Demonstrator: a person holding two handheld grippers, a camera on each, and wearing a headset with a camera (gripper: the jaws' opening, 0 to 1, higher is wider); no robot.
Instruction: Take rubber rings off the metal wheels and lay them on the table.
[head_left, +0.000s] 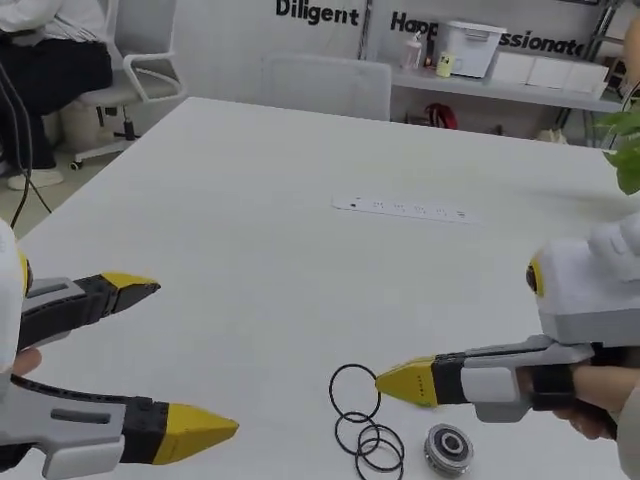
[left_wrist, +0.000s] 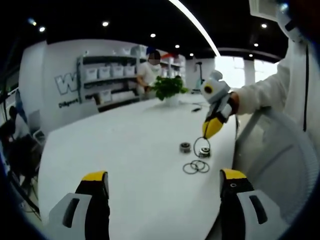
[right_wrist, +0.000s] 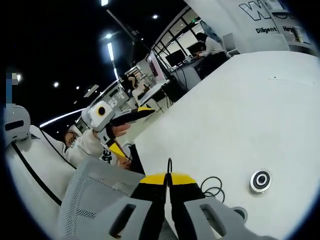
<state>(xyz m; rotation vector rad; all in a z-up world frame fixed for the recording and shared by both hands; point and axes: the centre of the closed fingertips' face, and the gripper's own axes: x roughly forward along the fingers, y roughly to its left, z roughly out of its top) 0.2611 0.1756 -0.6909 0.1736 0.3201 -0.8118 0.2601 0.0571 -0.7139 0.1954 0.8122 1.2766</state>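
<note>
My right gripper (head_left: 385, 380) is shut on a black rubber ring (head_left: 332, 390) and holds it just above the white table (head_left: 250, 200); in the right gripper view (right_wrist: 169, 179) the ring (right_wrist: 170, 166) stands edge-on above the closed tips. Several loose rings (head_left: 370, 440) lie flat below it. A metal wheel (head_left: 448, 447) lies beside them. In the left gripper view two wheels (left_wrist: 185, 147) (left_wrist: 202, 152) sit under the right gripper (left_wrist: 211, 131). My left gripper (head_left: 190, 358) (left_wrist: 164, 177) is open and holds nothing, well left of the rings.
A white power strip (head_left: 405, 208) lies mid-table. A grey chair (head_left: 325, 85) stands at the far edge, a green plant (head_left: 625, 150) at the right. A person sits on an office chair (head_left: 140, 70) at the far left. A mesh chair (right_wrist: 95, 195) is close behind me.
</note>
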